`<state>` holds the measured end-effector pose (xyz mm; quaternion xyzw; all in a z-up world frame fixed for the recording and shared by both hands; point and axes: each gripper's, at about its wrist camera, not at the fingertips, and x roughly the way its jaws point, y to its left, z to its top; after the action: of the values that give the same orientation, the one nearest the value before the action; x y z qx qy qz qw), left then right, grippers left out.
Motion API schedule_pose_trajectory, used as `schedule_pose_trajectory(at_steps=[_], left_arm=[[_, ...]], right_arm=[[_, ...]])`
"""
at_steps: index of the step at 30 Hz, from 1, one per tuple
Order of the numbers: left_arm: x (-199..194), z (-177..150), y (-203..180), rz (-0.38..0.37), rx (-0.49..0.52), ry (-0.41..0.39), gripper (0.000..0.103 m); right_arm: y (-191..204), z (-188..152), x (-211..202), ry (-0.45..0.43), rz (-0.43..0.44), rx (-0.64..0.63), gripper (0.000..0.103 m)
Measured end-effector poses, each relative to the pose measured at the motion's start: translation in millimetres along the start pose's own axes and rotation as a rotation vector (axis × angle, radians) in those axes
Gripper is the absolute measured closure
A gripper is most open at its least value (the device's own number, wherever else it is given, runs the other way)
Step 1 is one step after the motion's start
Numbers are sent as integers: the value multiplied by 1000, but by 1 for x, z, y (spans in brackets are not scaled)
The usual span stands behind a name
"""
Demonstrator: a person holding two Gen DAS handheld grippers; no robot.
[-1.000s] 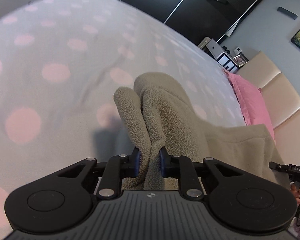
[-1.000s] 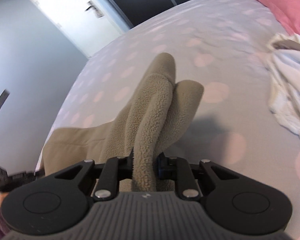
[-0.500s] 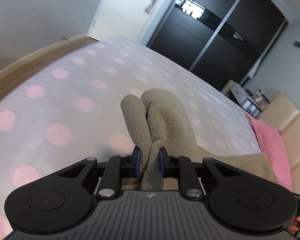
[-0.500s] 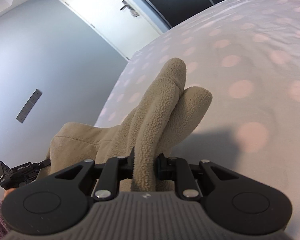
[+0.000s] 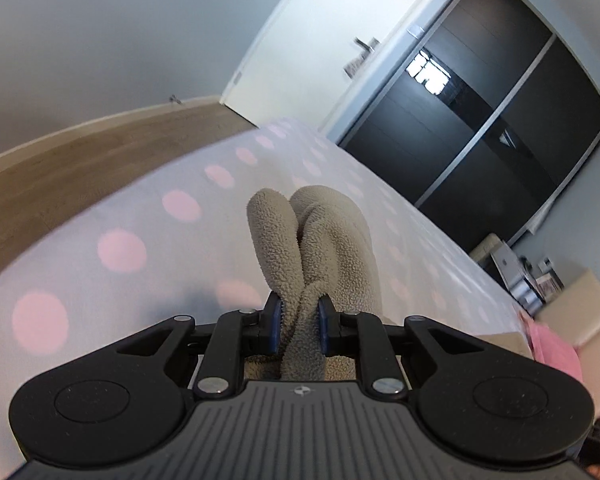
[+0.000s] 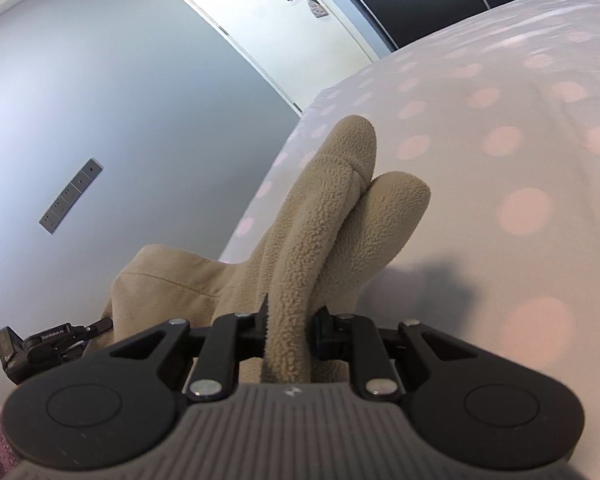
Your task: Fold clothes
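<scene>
Fleece garment [image 5: 319, 248] bunched — left gripper [image 5: 299, 326] clamped, lower cloth hidden

Both wrist views look close along their fingers, low over the dotted bed [image 5: 148, 240]; both share the white door [image 6: 260, 12], apparently.

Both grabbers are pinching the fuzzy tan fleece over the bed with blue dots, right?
Not quite: the dots are pink. Both wrist views show the left gripper and right gripper pinching the fuzzy tan fleece garment over a white, pink-dotted bedsheet.
</scene>
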<state>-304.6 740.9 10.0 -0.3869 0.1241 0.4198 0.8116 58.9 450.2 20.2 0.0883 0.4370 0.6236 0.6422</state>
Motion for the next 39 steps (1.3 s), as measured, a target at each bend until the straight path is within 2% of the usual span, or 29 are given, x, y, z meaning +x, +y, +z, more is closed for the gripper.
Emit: schedule_pose_trajectory(at_steps=[3,7,11,15,18,22,23,24,25,29,32,33,35,37,39], left_arm=[[14,19,24,38,-26,-50,88],[22,38,49,98,-14,-136,88],[34,33,67,156,36,-170,88],[48,17,82,198,38,-170,88],[55,13,87,264,45,-167,85],[60,9,84,347,51,-156,74],[59,9,83,362,52,-159,68],[58,8,83,375,54,-160,56],[54,6,83,374,57,-158,52],[38,-1,90,380,68,-135,49],[23,-11,97,387,82,-113,47],[19,-15,98,389,94,-103,47],[10,-25,97,388,119,-84,47],[-2,-37,95,382,143,-65,47],[-14,-50,91,366,162,-54,46]], right_arm=[[15,-1,39,-17,37,3,83],[33,-11,88,-33,95,15,83],[37,-32,122,-57,122,-24,83],[15,-43,138,-59,92,-19,83],[6,-48,151,-21,25,-29,83],[-5,-68,143,8,-53,39,84],[-5,-74,140,11,-69,40,84],[-3,-79,138,8,-82,24,84],[-3,-79,141,14,-100,18,84],[-9,-71,153,57,-138,35,78],[-15,-72,133,59,-134,9,63],[-14,-74,126,61,-138,-22,53],[-13,-85,110,80,-137,-74,54],[-17,-95,99,116,-138,-91,48],[-18,-109,85,126,-129,-104,49]])
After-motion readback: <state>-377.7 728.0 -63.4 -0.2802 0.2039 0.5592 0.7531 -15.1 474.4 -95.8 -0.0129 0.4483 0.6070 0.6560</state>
